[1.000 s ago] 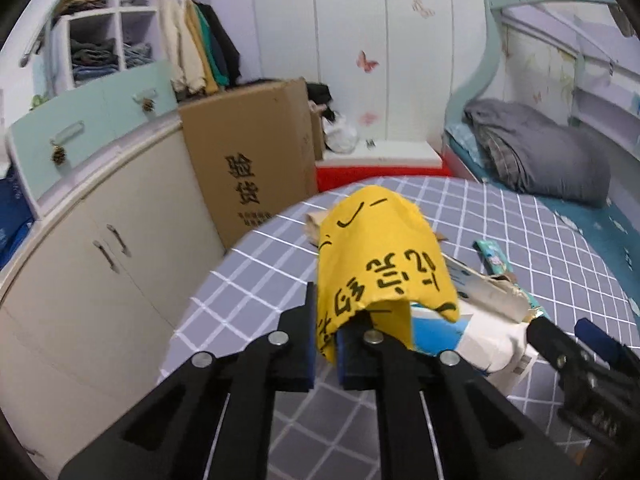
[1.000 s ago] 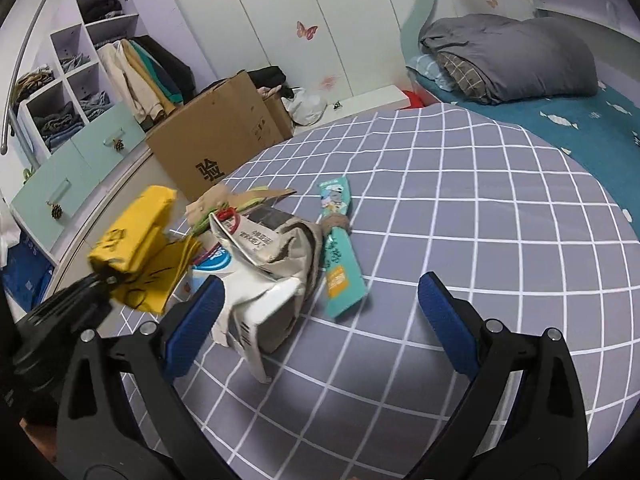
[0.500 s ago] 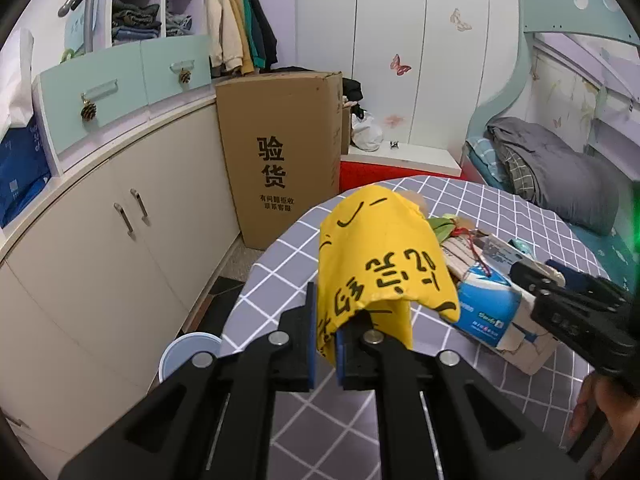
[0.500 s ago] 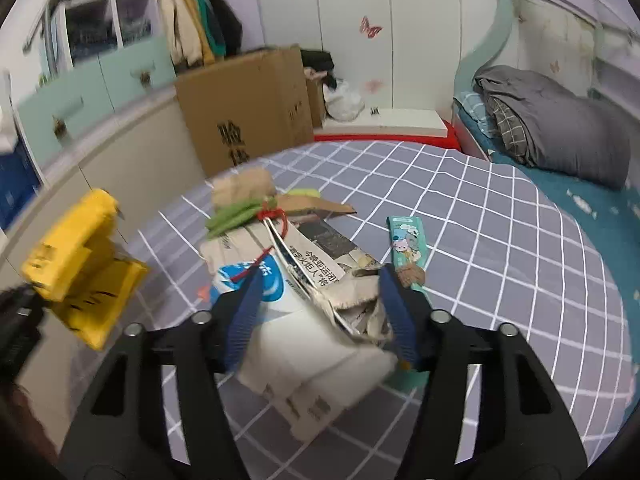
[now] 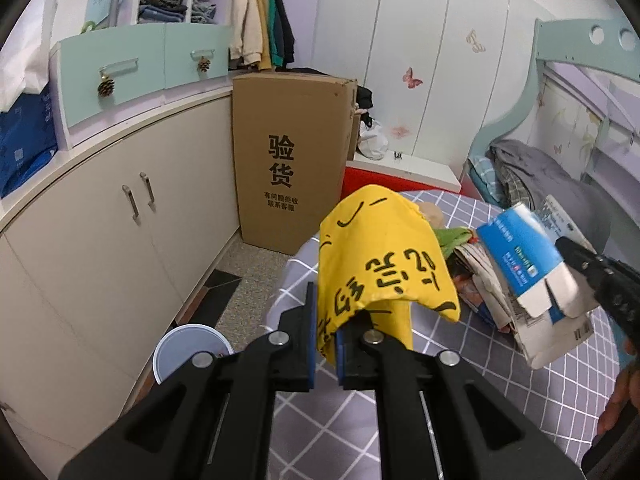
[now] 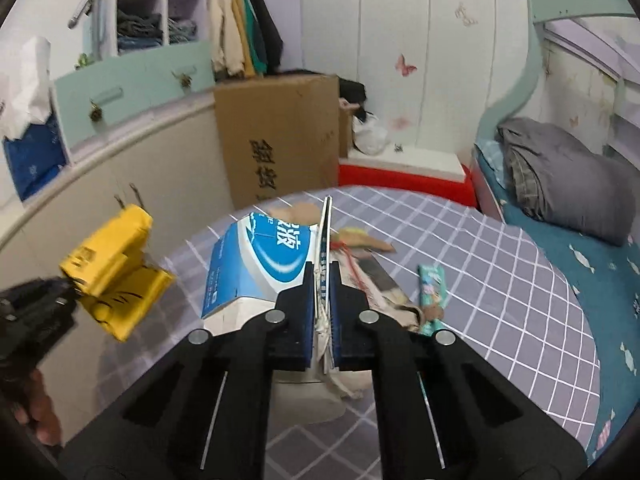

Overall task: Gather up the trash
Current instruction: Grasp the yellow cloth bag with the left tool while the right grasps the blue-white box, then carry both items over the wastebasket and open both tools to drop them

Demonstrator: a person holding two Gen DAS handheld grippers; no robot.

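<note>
The left gripper point(image 5: 325, 340) pinches a yellow bag point(image 5: 380, 264) (black writing on it) near the counter point(image 6: 460, 240) edge; the right gripper point(image 6: 322, 320) has just squeezed tight on a blue-and-white carton point(image 6: 256, 268) — lifted up

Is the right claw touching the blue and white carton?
Touching. In the right wrist view the right claw is shut on the blue and white carton, pinching its flattened edge.

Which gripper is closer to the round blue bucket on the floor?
Left. The left gripper, holding the yellow wrapper, hangs at the table's edge almost above the bucket. The right gripper, clamping the blue-and-white carton, is further in over the table.
</note>
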